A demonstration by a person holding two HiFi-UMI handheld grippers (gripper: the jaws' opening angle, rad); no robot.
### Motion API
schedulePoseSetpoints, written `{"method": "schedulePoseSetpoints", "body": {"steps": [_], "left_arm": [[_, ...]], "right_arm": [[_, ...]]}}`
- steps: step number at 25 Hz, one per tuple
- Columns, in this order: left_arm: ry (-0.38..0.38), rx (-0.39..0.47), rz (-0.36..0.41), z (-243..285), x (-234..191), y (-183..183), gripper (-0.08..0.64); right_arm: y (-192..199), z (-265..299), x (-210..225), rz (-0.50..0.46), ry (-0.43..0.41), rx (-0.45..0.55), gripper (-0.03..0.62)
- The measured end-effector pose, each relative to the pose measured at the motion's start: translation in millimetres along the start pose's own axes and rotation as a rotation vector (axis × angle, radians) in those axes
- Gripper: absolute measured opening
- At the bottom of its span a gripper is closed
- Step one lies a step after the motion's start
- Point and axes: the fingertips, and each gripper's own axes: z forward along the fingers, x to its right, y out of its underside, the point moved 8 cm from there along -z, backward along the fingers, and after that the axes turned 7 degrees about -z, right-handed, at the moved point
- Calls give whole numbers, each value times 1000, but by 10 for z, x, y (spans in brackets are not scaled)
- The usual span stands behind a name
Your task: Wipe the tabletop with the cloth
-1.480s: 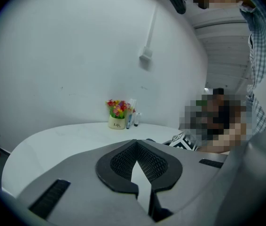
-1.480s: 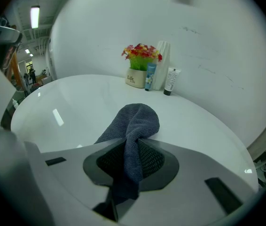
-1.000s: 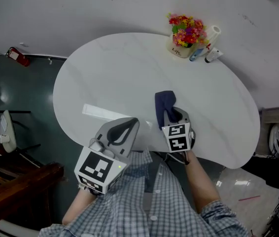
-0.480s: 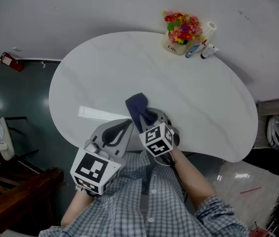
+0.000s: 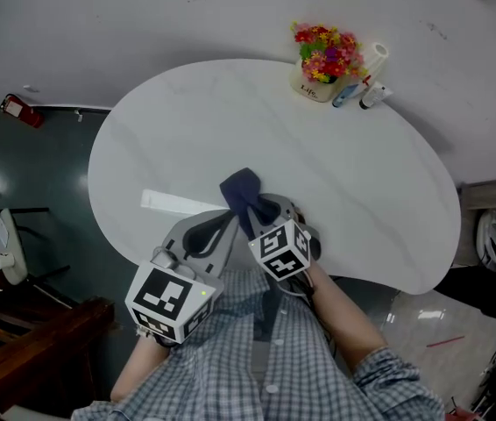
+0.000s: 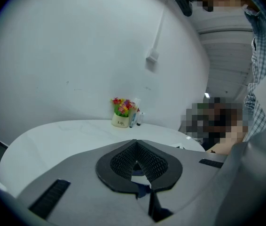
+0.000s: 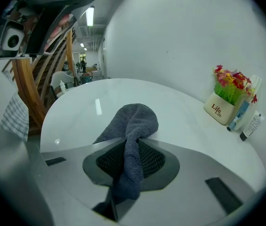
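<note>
Dark cloth (image 5: 241, 187) lying on the white table (image 5: 362, 174), near the front edge.
Gripped at one bunched end by the closed fingers of the right gripper (image 7: 134, 140) (free end spread on the surface ahead); just beside, left gripper (image 6: 135, 142) with fingers closed on nothing; far across, flower pot (image 5: 322, 60).

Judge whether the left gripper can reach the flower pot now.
Probably yes, at a stretch. The left gripper, shut and empty, is at the near edge; bare tabletop runs to the flower pot at the far edge. Only the cloth in the right gripper crowds the path.
</note>
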Motion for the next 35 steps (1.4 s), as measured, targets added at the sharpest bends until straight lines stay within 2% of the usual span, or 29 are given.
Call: {"method": "schedulePoseSetpoints", "body": {"steps": [6,15,22,35], "left_arm": [[-13,-8,-4,101,46,-51,6],[-40,-37,-35,330,230,-95,6],[-2,-44,-14,560,429,-91,6],[11,-65,-16,923,739,-109,6]], "right_arm": [[-24,78,192,41,-3,5,69],[144,63,768,124,79,-5,69],[517,-126,1270,225,178,-28,69],[1284,-610,2003,395,358,-89,69]]}}
